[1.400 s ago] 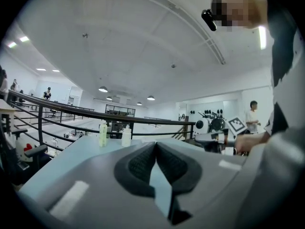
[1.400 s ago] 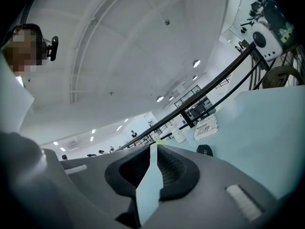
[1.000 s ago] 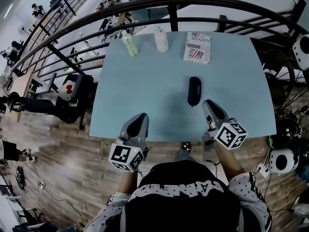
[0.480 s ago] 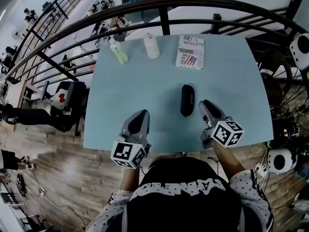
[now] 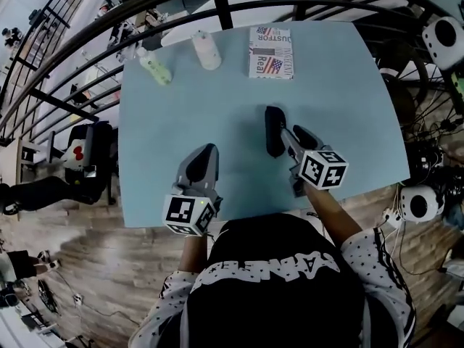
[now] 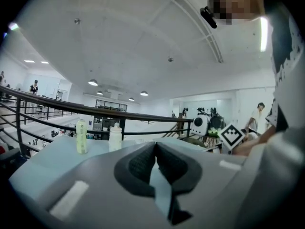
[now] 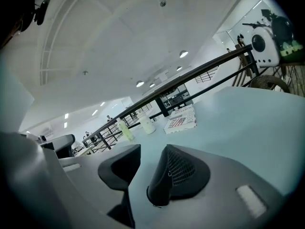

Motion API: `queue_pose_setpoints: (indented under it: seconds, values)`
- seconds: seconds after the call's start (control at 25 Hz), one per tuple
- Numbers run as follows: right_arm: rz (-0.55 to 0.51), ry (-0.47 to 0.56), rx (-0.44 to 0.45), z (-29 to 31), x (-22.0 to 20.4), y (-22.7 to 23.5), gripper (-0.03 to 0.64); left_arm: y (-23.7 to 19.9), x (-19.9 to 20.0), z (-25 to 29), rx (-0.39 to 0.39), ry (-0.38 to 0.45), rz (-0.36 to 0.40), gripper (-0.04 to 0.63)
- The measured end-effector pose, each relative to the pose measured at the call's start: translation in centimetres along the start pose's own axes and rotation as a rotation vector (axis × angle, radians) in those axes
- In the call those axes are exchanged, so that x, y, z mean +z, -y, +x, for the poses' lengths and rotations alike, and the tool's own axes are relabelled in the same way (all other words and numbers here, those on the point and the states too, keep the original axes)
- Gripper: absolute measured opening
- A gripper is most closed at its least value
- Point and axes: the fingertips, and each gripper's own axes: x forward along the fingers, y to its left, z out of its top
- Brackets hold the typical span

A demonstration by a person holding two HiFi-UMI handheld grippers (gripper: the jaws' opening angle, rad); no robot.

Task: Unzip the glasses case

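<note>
The black glasses case lies zipped and lengthwise on the light blue table, a little right of centre. My right gripper sits just to its right, with the tips beside the case's middle. In the right gripper view its jaws stand apart after just opening, and bare table shows in the gap. A dark rounded shape lies against the right pad; I cannot tell whether it is the case. My left gripper hangs over the table left of the case, apart from it, its pads shut on nothing.
At the far edge stand a green bottle and a white bottle, with a printed book to their right. A dark metal railing curves behind the table. White robot heads and cables lie at the right.
Both grippers have moved forward over the table. The right one came down beside the case and its jaws spread. The left one moved in from the near edge, still shut.
</note>
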Motion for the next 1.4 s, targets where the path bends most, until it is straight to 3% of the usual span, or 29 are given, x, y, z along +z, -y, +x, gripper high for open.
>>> queue_pose_setpoints:
  seconds: [0.16,0.64,1.0,1.4]
  values:
    - [-0.027,-0.080,-0.061,2.0,-1.9,0.3,0.236,-1.5,0.2,0.4,-0.019,-0.013,-0.014,0.000]
    - [-0.048,-0.207,-0.255,5.7,-6.4,2.2,0.371,-4.8,-0.1,0.7,-0.064,-0.017,-0.025,0.000]
    - [-0.032,-0.271,-0.349,6.8,-8.6,3.5,0.383,-6.5,0.3,1.4,-0.090,-0.011,-0.034,0.000]
    - [-0.033,-0.316,-0.350,8.4,-10.1,2.8,0.382,-7.9,-0.4,2.1,-0.098,-0.029,-0.056,0.000]
